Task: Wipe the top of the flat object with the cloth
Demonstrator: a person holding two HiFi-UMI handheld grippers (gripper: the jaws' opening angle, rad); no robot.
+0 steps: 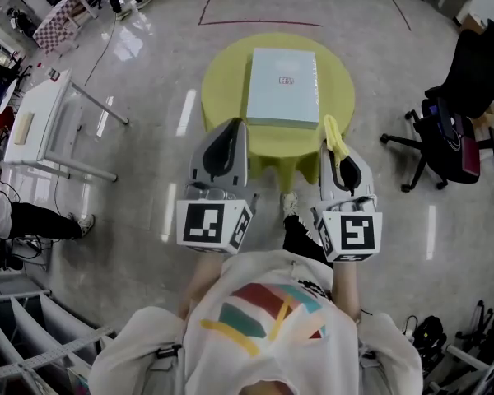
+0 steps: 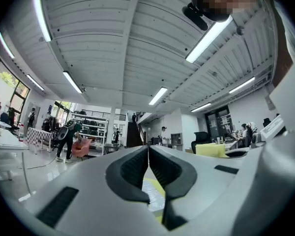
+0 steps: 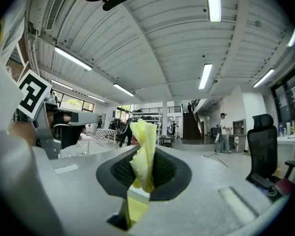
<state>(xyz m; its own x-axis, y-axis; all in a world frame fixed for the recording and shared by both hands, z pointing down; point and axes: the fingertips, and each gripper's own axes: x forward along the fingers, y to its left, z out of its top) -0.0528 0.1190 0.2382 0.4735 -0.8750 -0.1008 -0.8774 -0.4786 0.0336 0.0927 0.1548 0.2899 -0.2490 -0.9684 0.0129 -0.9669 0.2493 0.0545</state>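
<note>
Closest to the camera was the person's white shirt (image 1: 263, 319) with coloured stripes, both arms stretched out forward. Each hand held a gripper with a marker cube at the back, the left cube (image 1: 214, 225) and the right cube (image 1: 350, 235) roughly side by side.

The left gripper (image 1: 237, 126) had its jaws pressed together with nothing in them; in the left gripper view (image 2: 148, 156) the two dark pads met in a thin line. The right gripper (image 1: 337, 151) was clamped on a yellow cloth (image 1: 334, 135). In the right gripper view (image 3: 146, 167) the cloth (image 3: 143, 144) was bunched up between the pads and poked out above them.

Just past the tips stood a small round table (image 1: 222, 89) with a yellow-green cover. The flat thing, a pale blue box (image 1: 281, 87), lay on it near the middle. The cloth's end showed just beside the box's near right corner, but I couldn't tell if it touched.

Further out, a black office chair (image 1: 457, 118) stood on the right and a white table (image 1: 41, 113) on the left.
</note>
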